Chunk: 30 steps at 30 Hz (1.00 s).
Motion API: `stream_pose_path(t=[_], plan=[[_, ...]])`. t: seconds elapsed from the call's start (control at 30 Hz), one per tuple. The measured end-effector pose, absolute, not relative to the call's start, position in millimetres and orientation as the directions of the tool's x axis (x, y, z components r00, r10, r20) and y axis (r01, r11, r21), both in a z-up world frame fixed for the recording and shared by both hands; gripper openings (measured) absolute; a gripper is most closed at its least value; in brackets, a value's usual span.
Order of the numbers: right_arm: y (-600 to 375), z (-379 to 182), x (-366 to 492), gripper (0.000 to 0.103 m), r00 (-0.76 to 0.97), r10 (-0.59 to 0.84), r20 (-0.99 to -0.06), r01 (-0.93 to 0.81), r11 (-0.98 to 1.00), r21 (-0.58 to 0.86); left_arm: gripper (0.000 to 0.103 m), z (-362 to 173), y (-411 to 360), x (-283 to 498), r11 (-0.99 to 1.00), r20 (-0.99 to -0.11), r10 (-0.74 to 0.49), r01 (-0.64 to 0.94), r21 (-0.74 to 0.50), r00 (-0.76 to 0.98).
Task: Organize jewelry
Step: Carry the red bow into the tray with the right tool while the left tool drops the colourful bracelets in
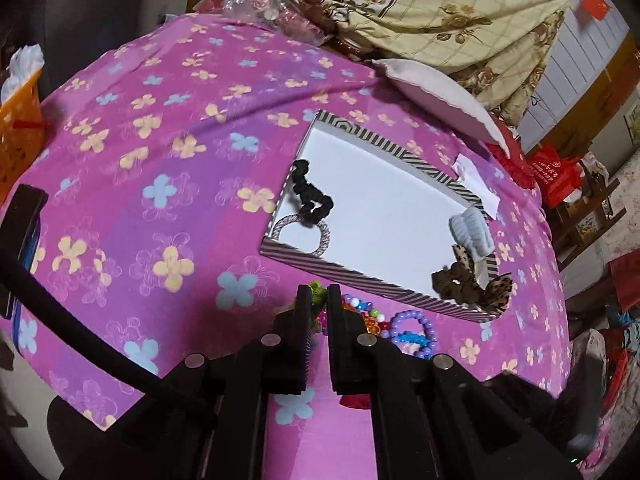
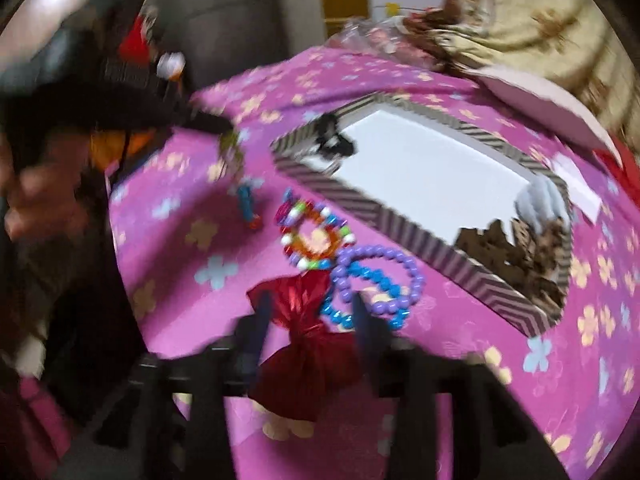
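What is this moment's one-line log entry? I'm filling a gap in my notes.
left gripper: shut on colourful strand | right gripper: open over red bow | striped box: scrunchies inside

A: What does the left tool (image 1: 316, 294) pinch?
B: A green-tipped beaded strand (image 1: 318, 293), mostly hidden behind its fingers.
A: The right view?
B: Smeared. The red bow (image 2: 304, 344) hides behind the right tool's (image 2: 310, 314) near fingers; the brown scrunchies (image 2: 516, 260) blur together.
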State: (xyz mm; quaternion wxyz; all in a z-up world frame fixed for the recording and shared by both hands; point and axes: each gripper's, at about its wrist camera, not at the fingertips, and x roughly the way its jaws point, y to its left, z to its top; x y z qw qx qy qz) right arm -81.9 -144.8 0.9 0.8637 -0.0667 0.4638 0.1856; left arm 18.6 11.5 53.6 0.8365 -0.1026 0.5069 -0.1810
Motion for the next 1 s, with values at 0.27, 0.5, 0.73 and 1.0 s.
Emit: stream_pose_path(t=[0.27,0.5,0.73,1.0], plan=[[-139,-30,-78,0.020,0.434,0.224,-0.872,-0.377,0.925,0.051,0.018,70,12,16,0.913,-0.800,-0.409,0.213,-0.349,0.439],[-183,19,-77,0.017,0.548,0.282,-0.787,-0.280,0.949,0.145,0.018,92,0,27,0.915,-0.792,-0.402,0.242,-0.323,0.460],[-241,53,-42,0.017,0.627,0.182,-0.757,-0.126,0.983,0.131,0.018,107,-32,56,0.921,-0.796,-0.377,0.283,-0.268,0.473],[-301,57,24,0.017,0.616,0.075,-0.784,-0.006,0.996,0.091,0.018,94,-78,104,0.922,-0.829,-0.353,0.310,-0.231,0.433]])
